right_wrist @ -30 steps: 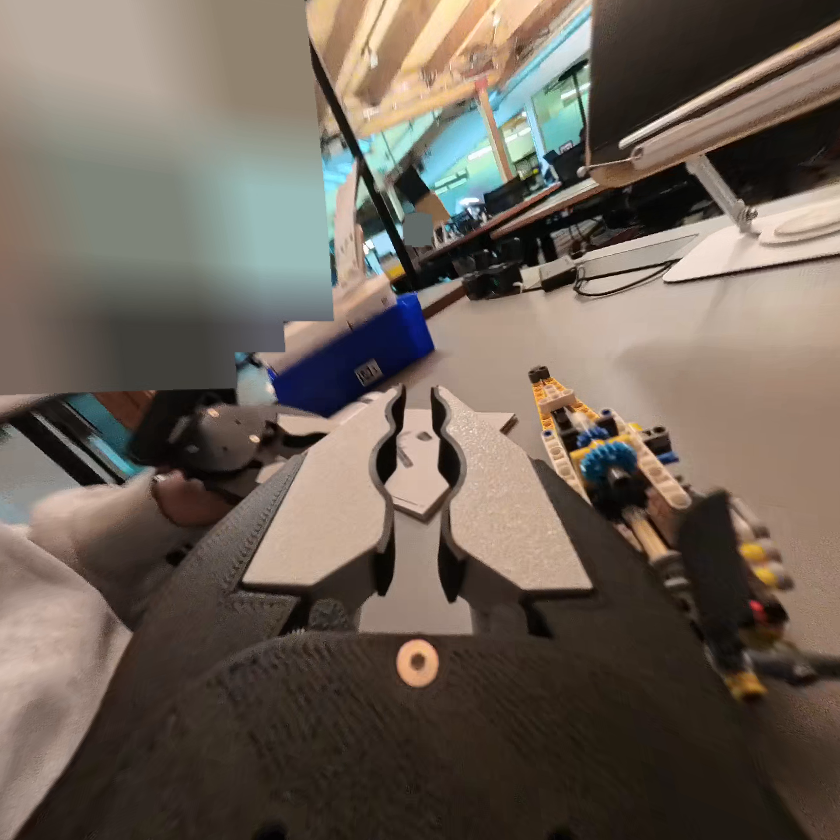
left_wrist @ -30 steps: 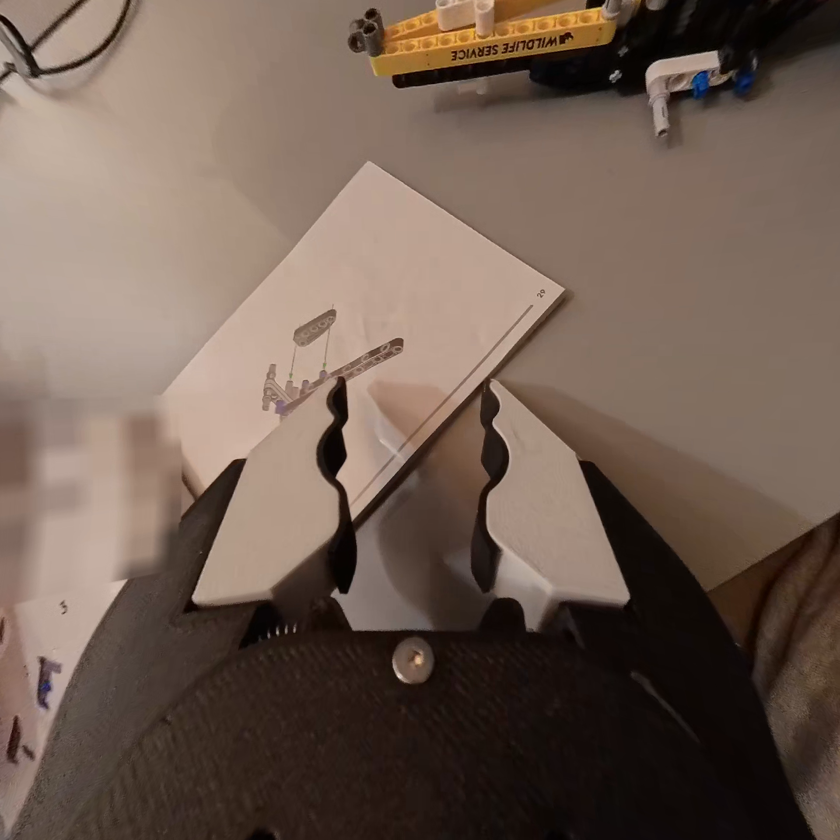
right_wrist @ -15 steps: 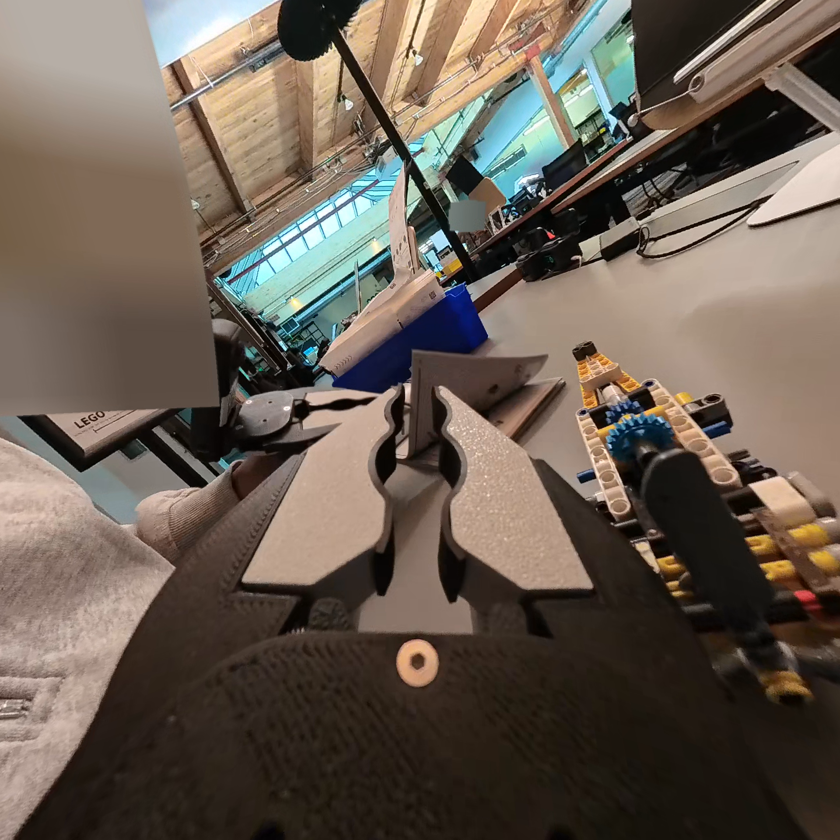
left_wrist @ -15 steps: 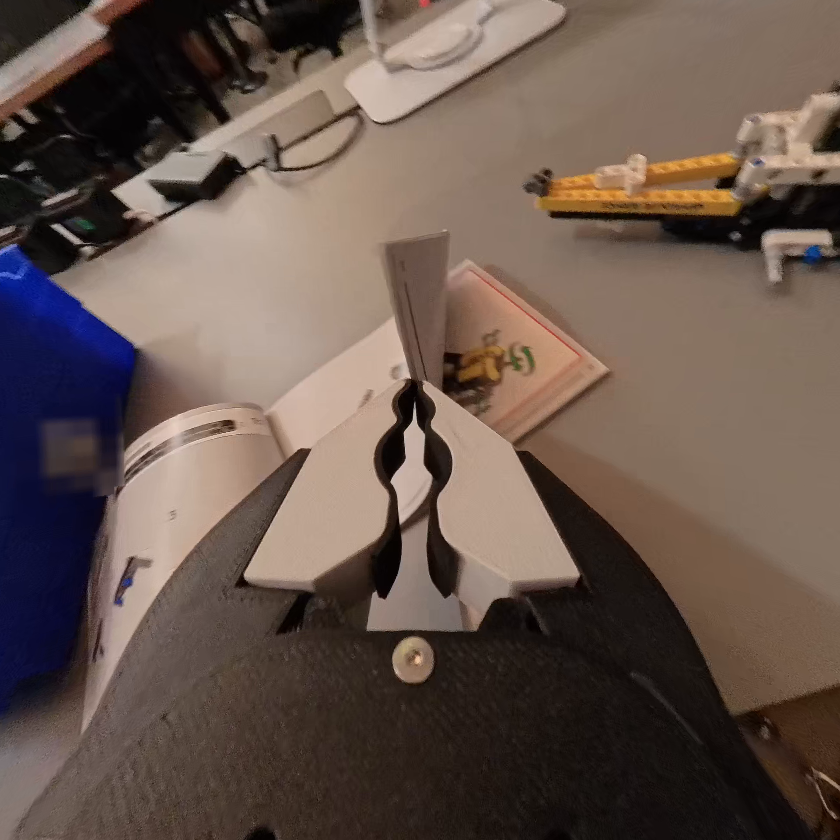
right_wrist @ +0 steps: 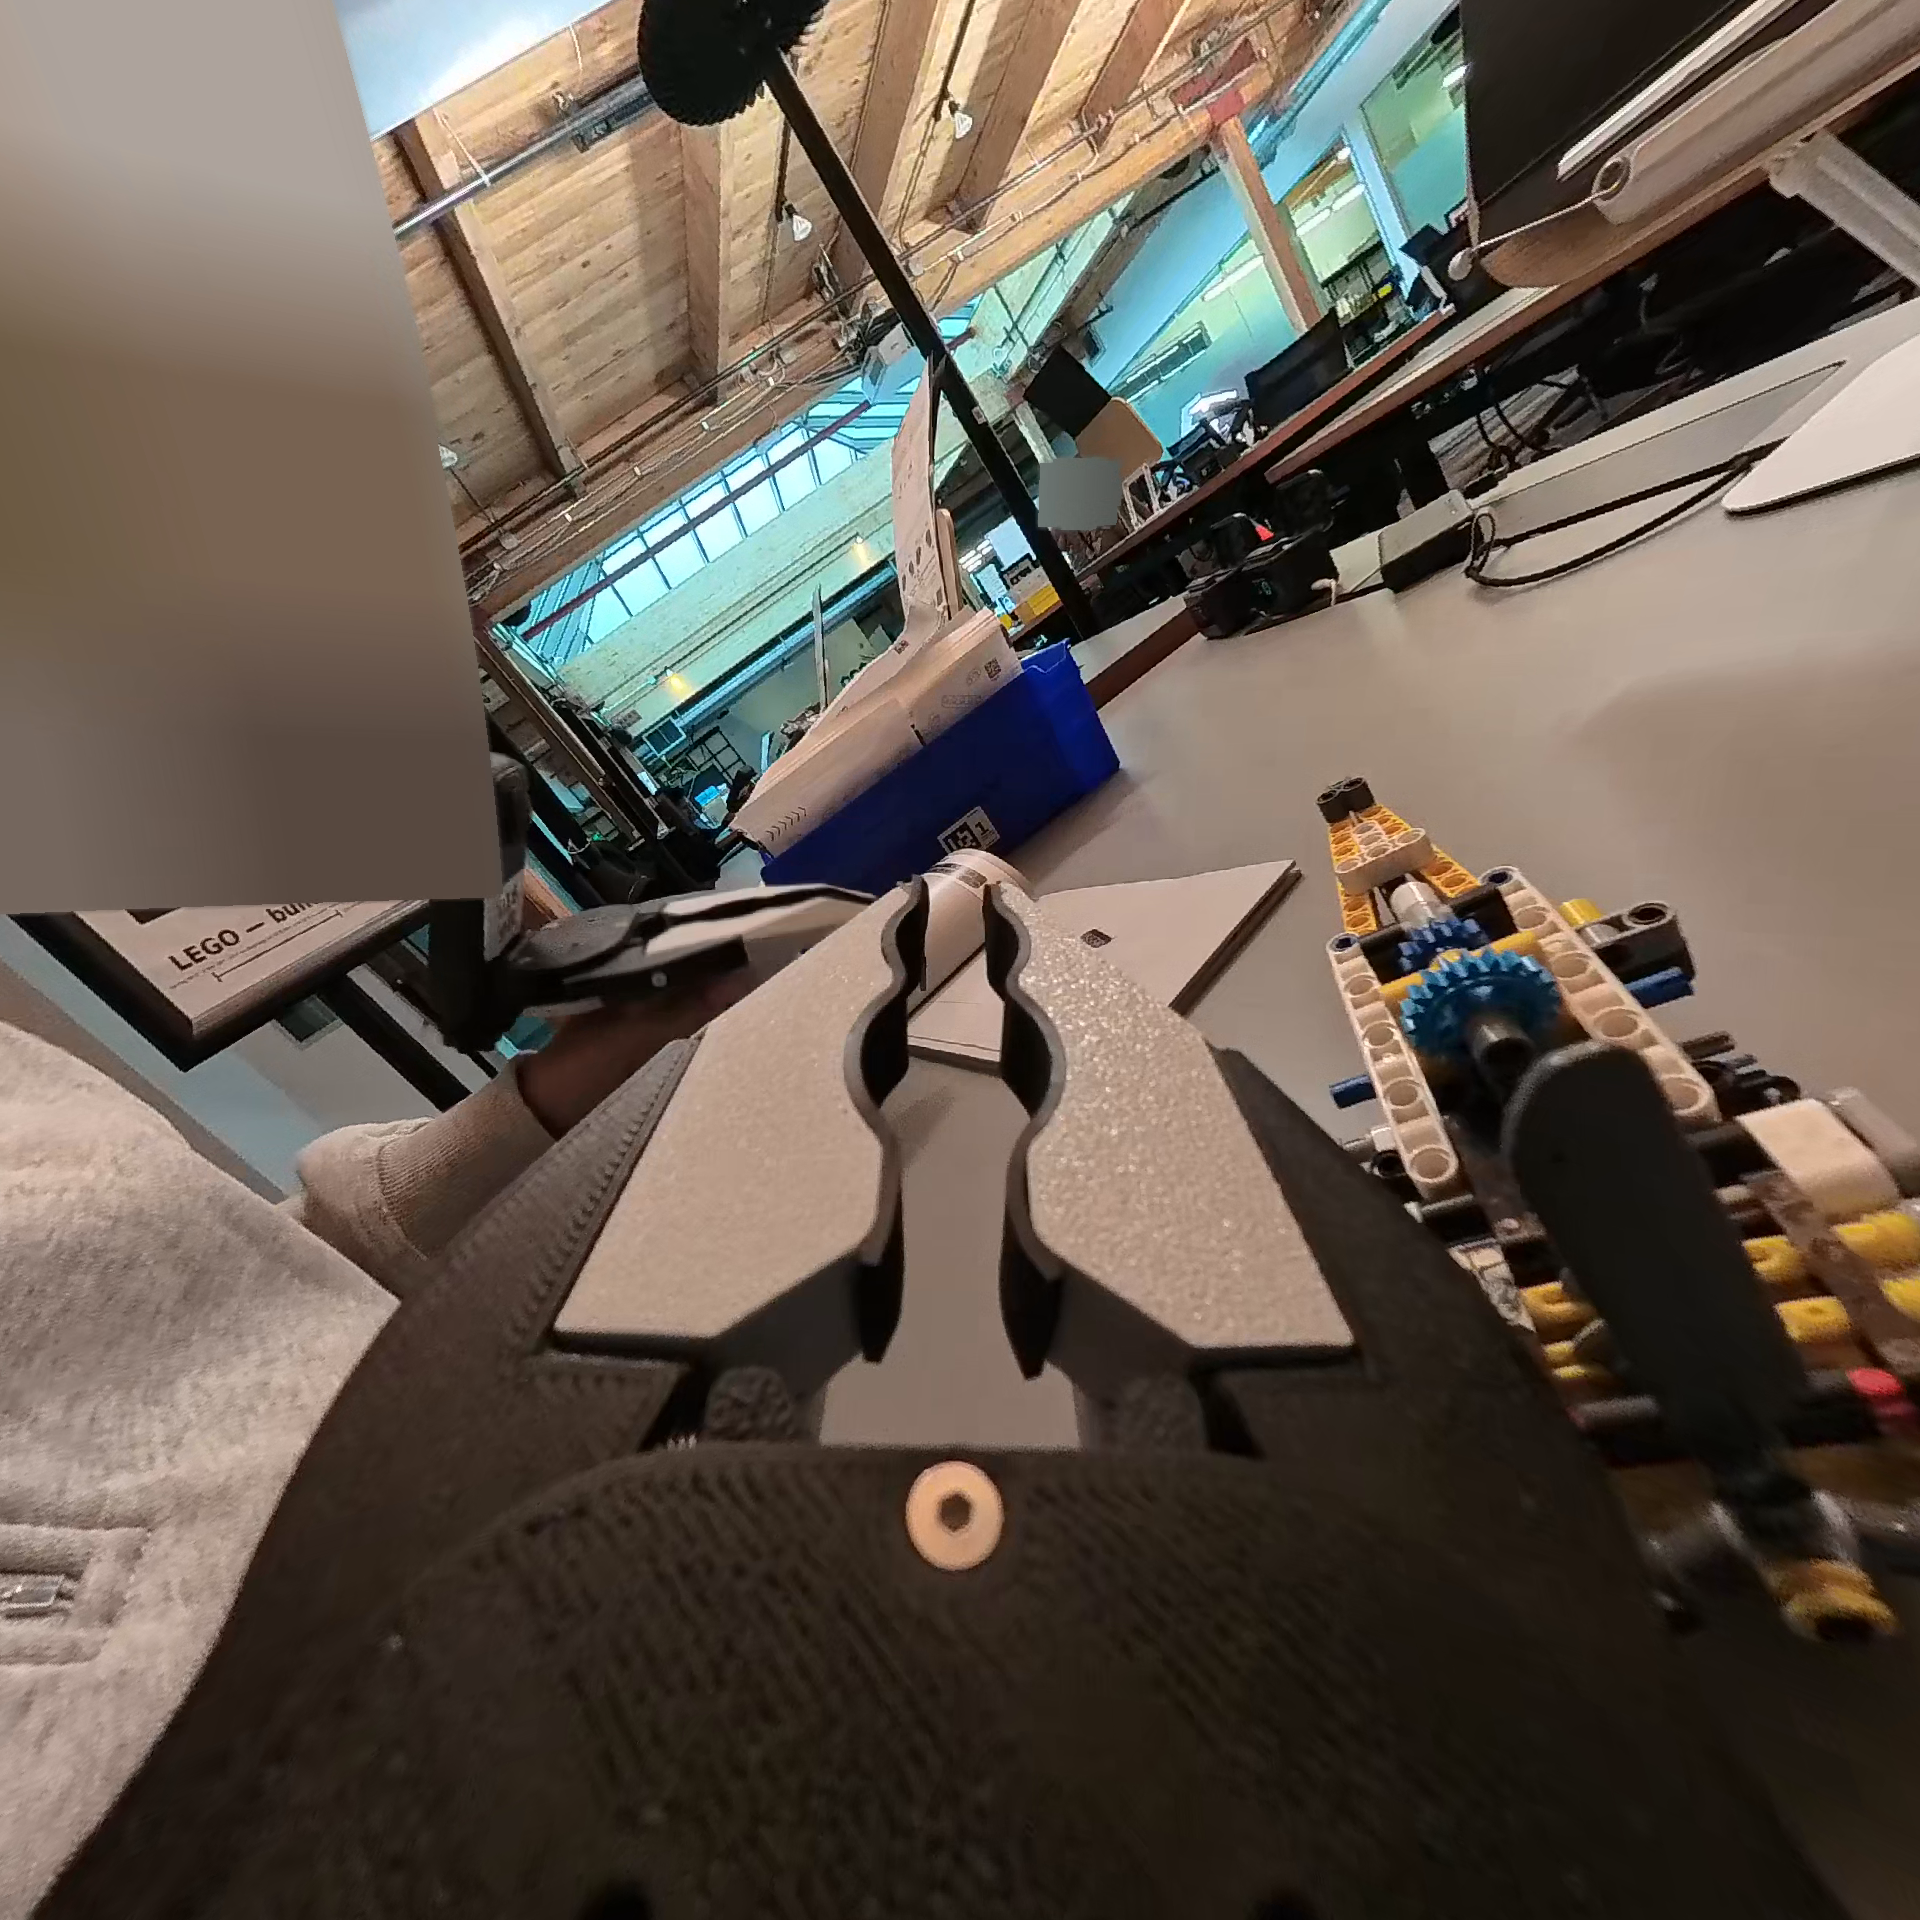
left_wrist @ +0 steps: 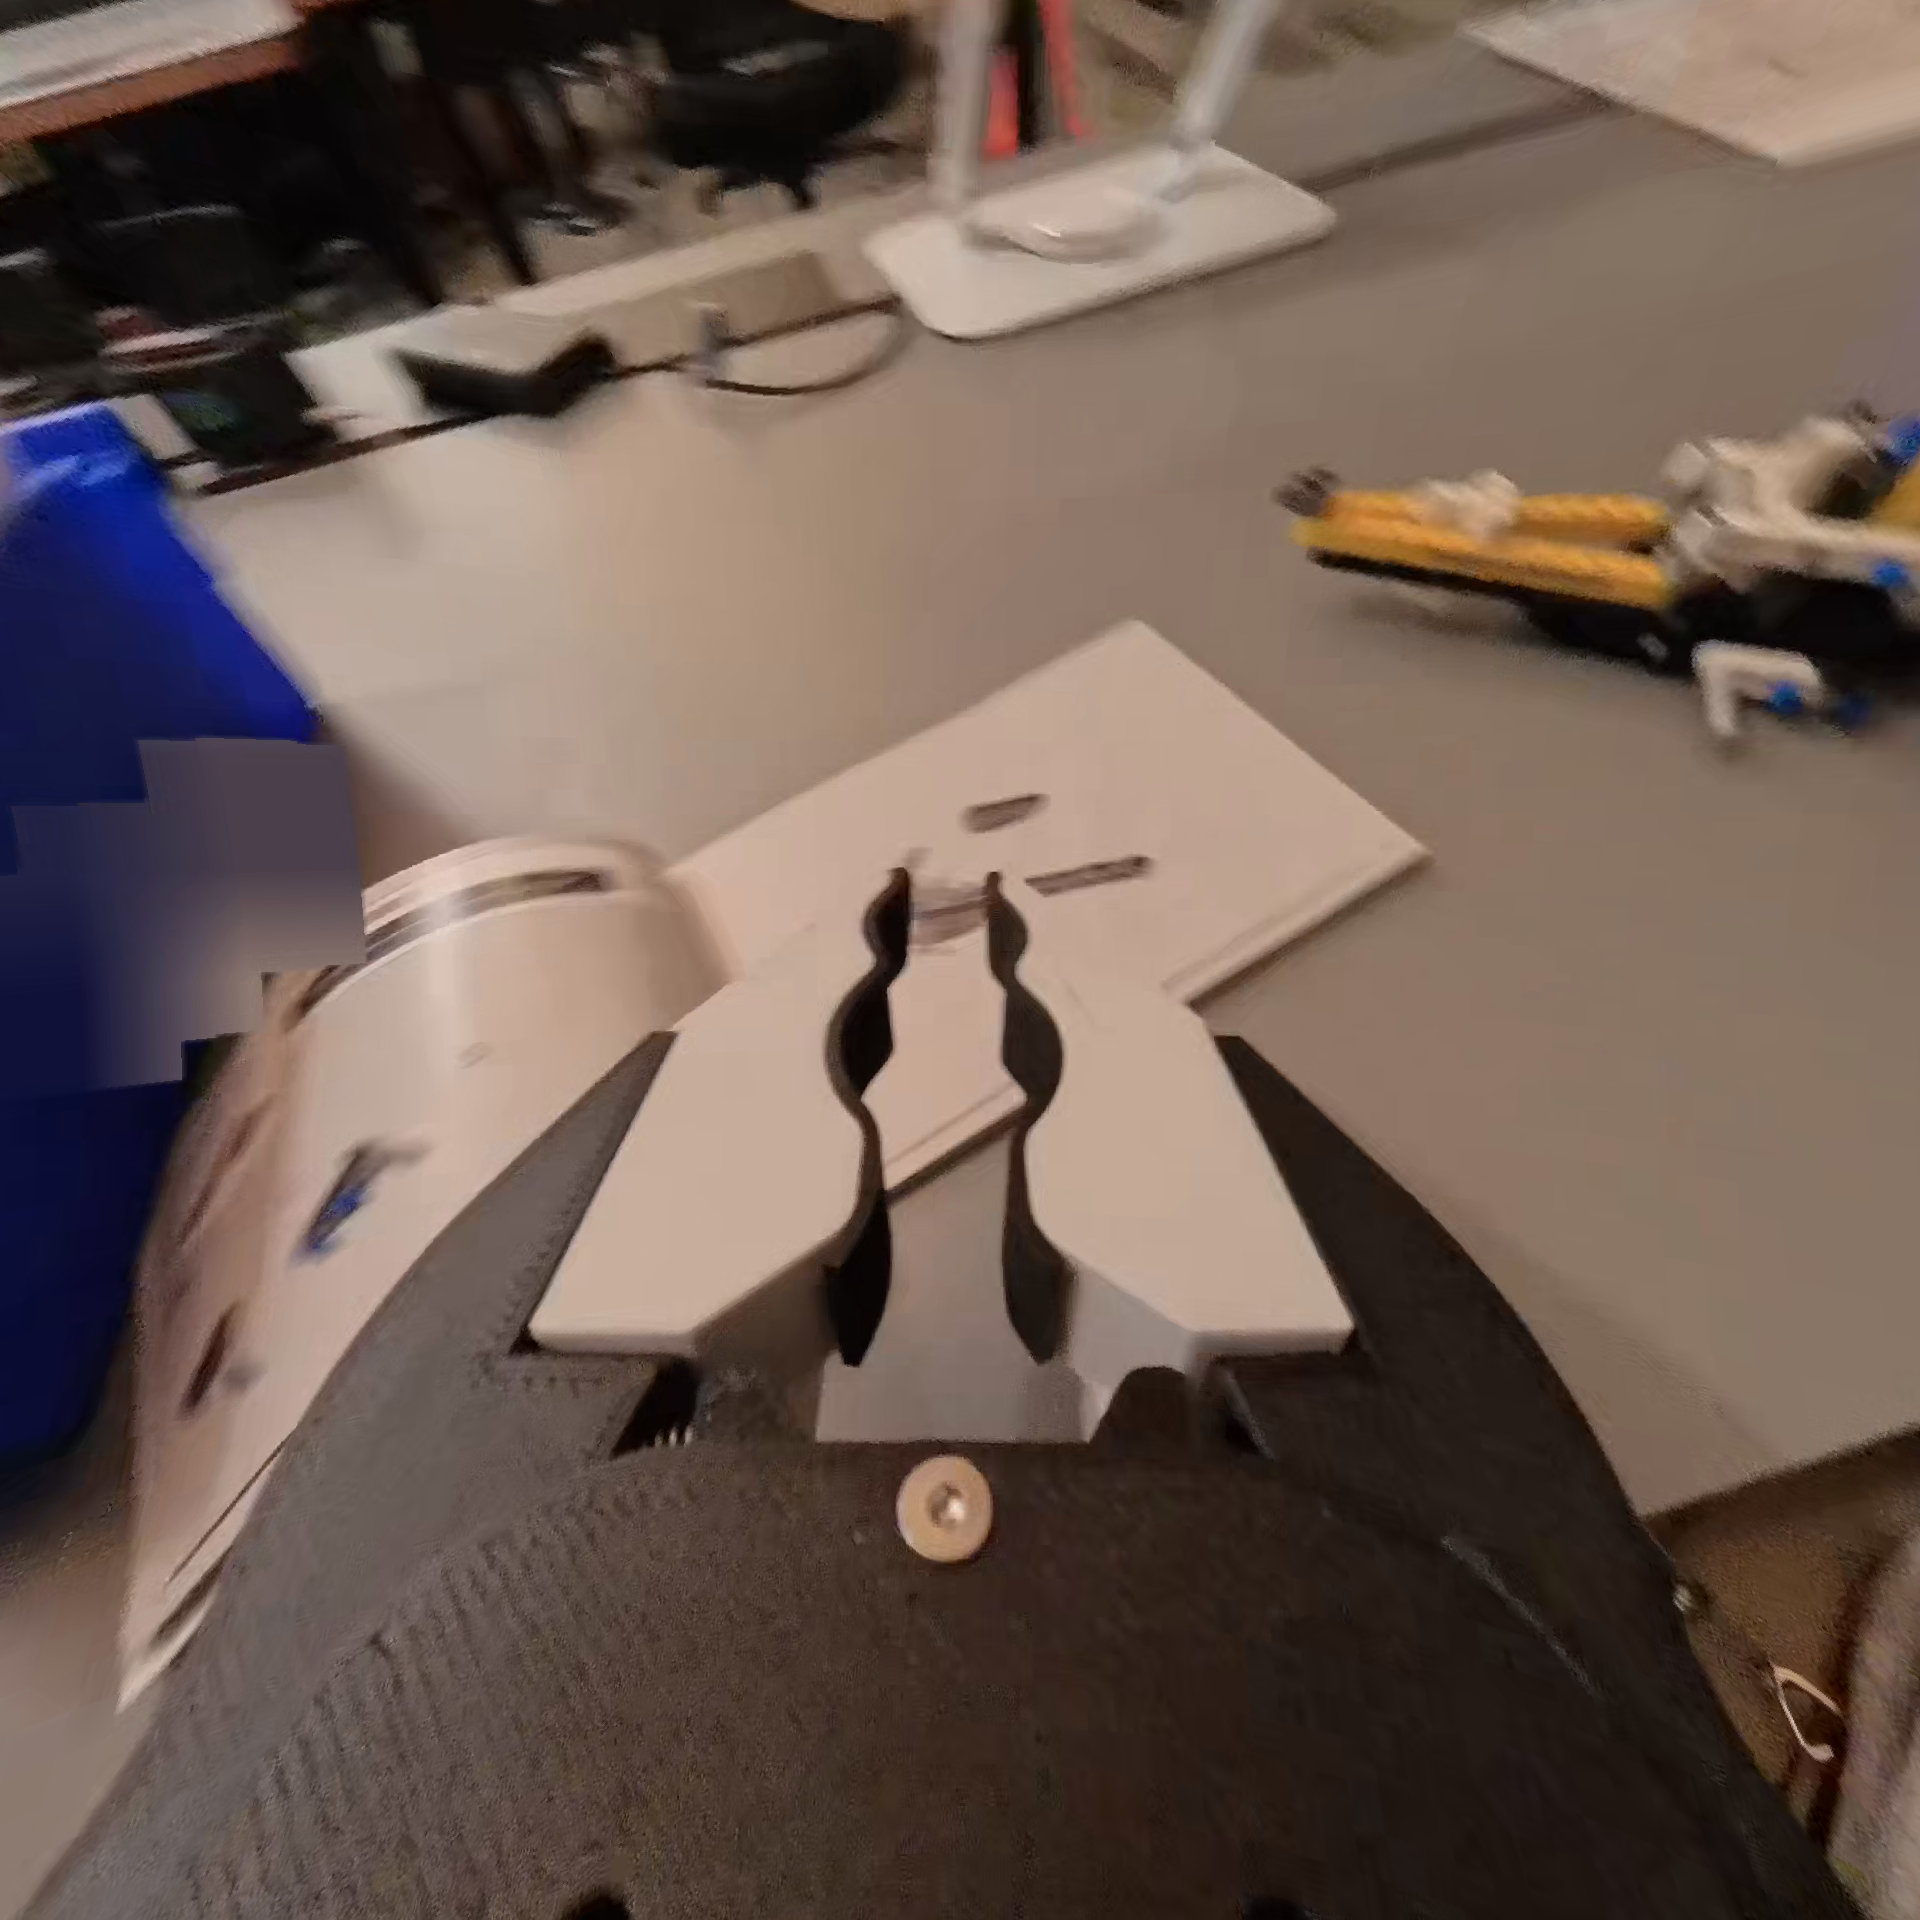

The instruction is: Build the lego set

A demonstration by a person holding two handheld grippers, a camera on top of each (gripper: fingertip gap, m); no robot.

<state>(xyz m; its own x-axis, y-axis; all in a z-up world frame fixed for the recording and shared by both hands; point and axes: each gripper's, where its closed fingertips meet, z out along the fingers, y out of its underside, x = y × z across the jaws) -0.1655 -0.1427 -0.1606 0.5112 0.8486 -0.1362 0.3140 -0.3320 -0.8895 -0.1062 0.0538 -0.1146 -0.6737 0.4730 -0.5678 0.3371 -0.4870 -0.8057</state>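
The open instruction booklet (left_wrist: 1143, 790) lies flat on the grey table (left_wrist: 727, 582), with its left pages curled up (left_wrist: 468, 987). My left gripper (left_wrist: 943, 883) hovers over the booklet's near edge, its jaws a narrow gap apart and empty. The yellow, white and black lego model (left_wrist: 1558, 561) lies far right. In the right wrist view the model (right_wrist: 1475, 997) is close on the right, with a blue gear on top. My right gripper (right_wrist: 953, 894) sits just left of it, jaws slightly apart and empty. The booklet (right_wrist: 1164, 914) and my left gripper (right_wrist: 831, 906) show beyond it.
A blue bin (left_wrist: 104, 623) stands left of the booklet; it holds white paper bags in the right wrist view (right_wrist: 935, 790). A white monitor base (left_wrist: 1101, 239) and a black cable (left_wrist: 790, 374) lie at the table's back. A person's grey sleeve (right_wrist: 156, 1299) is at left. There is about 20 cm between the tips of the two grippers.
My left gripper was shut on a raised booklet page half a second ago. It has let go, its jaws have parted a little, and the page lies flat. My right gripper has hardly moved.
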